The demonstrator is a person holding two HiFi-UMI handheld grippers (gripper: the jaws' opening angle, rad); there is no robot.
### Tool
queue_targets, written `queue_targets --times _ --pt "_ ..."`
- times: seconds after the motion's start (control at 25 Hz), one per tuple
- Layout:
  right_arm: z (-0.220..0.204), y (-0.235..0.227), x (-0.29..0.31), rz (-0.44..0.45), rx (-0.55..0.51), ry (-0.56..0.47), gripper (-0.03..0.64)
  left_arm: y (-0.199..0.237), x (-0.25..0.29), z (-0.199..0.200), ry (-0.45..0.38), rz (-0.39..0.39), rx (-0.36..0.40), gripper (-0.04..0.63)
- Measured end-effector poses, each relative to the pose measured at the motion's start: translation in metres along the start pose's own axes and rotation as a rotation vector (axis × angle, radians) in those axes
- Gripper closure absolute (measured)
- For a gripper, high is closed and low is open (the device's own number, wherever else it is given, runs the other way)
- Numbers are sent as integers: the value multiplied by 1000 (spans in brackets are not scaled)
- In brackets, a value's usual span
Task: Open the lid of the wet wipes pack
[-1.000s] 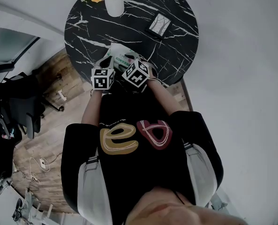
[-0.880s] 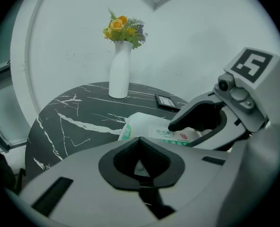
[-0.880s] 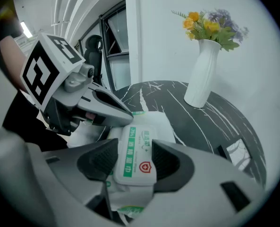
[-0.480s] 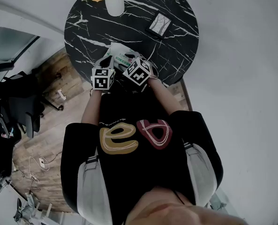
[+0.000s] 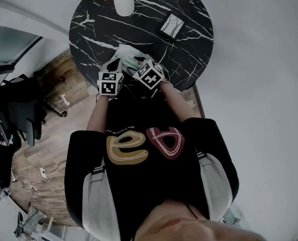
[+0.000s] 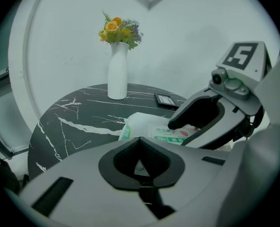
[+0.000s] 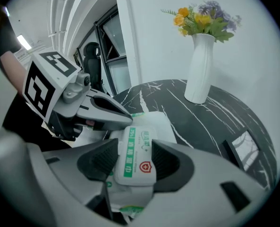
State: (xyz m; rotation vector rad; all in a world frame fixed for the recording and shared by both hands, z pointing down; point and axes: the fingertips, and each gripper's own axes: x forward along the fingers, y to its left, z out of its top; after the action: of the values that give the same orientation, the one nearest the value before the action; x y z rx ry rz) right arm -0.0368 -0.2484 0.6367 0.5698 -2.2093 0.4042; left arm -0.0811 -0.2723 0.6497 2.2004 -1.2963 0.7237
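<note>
The wet wipes pack lies near the front edge of the round black marble table. In the right gripper view its white lid, with a green stripe and a red shield, sits between the two pads of my right gripper, which is shut on it. The pack's body shows beyond. My left gripper is shut, with a pale sliver of the pack between its pads. From the right gripper view its closed tips rest at the pack's left edge.
A white vase with yellow and orange flowers stands at the table's far side. A dark phone-like slab lies at the far right. Left of the table is wooden floor with an office chair.
The right gripper's marker cube has shifted and turned slightly to the right. The left gripper and the pack have stayed put.
</note>
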Motion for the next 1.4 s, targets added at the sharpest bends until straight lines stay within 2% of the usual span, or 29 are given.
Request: queue_targets --times 0.12,0.52,0.72,1.0,1.4 --pt "0 0 0 23 43 -16 391 0 0 0 -2 4 7 578" --pt "1 1 -5 44 48 -33 396 -1 0 -1 17 5 10 579" --pt "5 6 -10 47 38 -52 451 -1 1 -1 24 12 12 578" --pt "13 12 -17 38 -29 -55 529 0 1 0 21 17 2 578" --pt "19 12 -27 19 -69 -52 561 0 0 -1 18 26 3 578"
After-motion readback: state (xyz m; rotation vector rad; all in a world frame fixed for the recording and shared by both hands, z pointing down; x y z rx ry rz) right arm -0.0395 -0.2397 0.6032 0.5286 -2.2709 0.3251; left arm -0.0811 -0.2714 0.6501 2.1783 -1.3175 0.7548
